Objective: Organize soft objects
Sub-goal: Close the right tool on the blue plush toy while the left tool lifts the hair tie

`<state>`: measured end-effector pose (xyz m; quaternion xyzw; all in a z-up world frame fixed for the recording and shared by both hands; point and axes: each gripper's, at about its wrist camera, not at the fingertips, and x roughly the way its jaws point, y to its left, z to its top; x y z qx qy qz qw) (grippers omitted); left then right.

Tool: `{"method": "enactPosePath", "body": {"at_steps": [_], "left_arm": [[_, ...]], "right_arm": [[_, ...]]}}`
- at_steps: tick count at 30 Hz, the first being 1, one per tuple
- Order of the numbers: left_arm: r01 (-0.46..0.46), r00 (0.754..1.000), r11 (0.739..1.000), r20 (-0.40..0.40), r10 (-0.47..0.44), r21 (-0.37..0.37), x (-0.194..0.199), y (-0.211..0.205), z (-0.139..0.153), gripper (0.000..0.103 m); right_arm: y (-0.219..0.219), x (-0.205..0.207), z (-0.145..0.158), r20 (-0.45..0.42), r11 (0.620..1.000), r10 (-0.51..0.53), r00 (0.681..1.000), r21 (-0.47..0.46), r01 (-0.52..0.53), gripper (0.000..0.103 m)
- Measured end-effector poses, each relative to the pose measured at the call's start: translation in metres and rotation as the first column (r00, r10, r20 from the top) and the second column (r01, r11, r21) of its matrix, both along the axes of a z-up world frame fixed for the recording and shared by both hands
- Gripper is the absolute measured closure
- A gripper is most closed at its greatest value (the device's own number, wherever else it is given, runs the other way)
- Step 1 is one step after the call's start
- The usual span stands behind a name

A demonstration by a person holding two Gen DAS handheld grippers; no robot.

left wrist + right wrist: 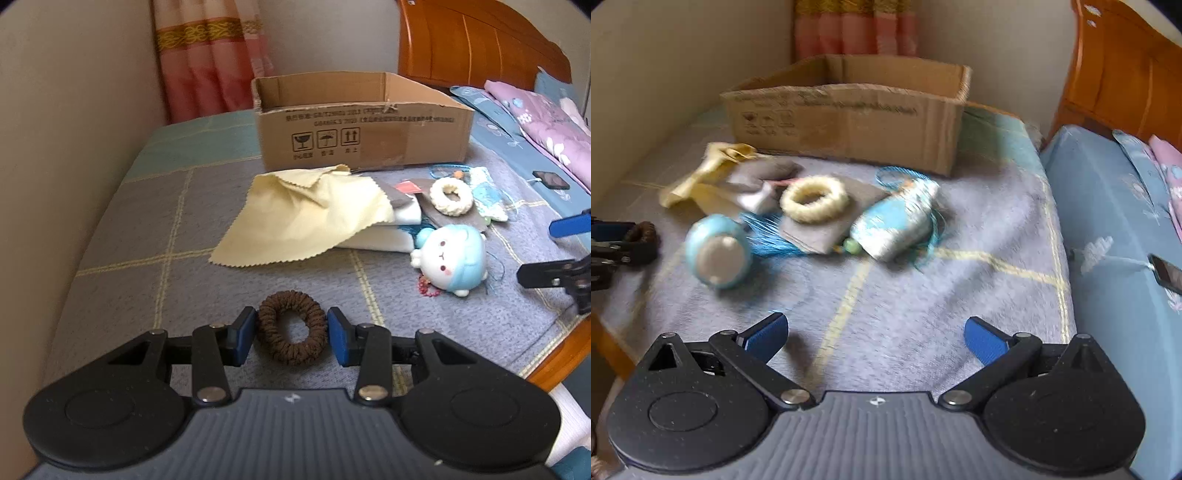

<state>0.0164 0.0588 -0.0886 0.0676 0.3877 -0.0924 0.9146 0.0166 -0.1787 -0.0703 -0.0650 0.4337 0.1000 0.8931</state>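
Broadly, everything lies on the grey checked bed cover (pixel 147 229), with the open brown cardboard box (pixel 362 122) standing at its far end — the likely home for the soft things.

Just in front of the box is a loose pile: a pale yellow cloth with pinked edges (pixel 303 214) draped over a white folded pad, a cream fluffy hair ring (pixel 451 196) on a grey card, a light blue fabric pouch (pixel 897 221) with blue cords, and nearer, a small white-and-blue plush figure (pixel 452 254) lying on its side.

Smallest is the task's thing in hand, the dark brown crinkled hair scrunchie (pixel 291 326). It sits between the 2 blue pads of the left gripper (pixel 291 332), which stands partly closed, both pads pressing the ring's outer sides. The right gripper (pixel 875 334) is spread wide over bare cover with nothing between its fingers, well apart from the pile.

The scrunchie should be very light, springy and soft — it will squash rather than slip, and the ribbed fabric gives good purchase. Pinching across the whole ring, as here, or on 1 side of the band would both hold; the risk is only a loose catch that lets it spring free.
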Motion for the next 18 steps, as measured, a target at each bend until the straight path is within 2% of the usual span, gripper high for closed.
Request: {"method": "enactPosePath", "body": {"at_steps": [3, 8, 12, 15, 18], "left_arm": [[-0.009, 1.0, 1.0, 0.0, 0.009, -0.003, 0.0, -0.001, -0.001, 0.061], [-0.029, 1.0, 0.999, -0.005, 0.029, -0.025, 0.001, 0.0, -0.001, 0.059], [-0.042, 0.999, 0.998, -0.009, 0.042, -0.043, 0.0, 0.003, -0.002, 0.059], [-0.043, 0.999, 0.998, -0.01, 0.042, -0.045, 0.0, 0.003, -0.002, 0.058], [-0.031, 0.999, 0.999, -0.009, 0.031, -0.044, 0.0, 0.003, -0.002, 0.058]], "right_arm": [[0.01, -0.006, 0.014, 0.052, 0.996, 0.087, 0.995, 0.025, -0.089, 0.001], [0.042, -0.008, 0.029, 0.118, 0.967, 0.25, 0.961, 0.011, -0.253, 0.013], [0.069, 0.001, 0.025, 0.108, 0.937, 0.349, 0.931, -0.025, -0.348, 0.023], [0.082, 0.007, 0.018, 0.088, 0.924, 0.383, 0.92, -0.048, -0.38, 0.034], [0.086, 0.012, 0.011, 0.064, 0.918, 0.395, 0.916, -0.044, -0.393, 0.041]]}}
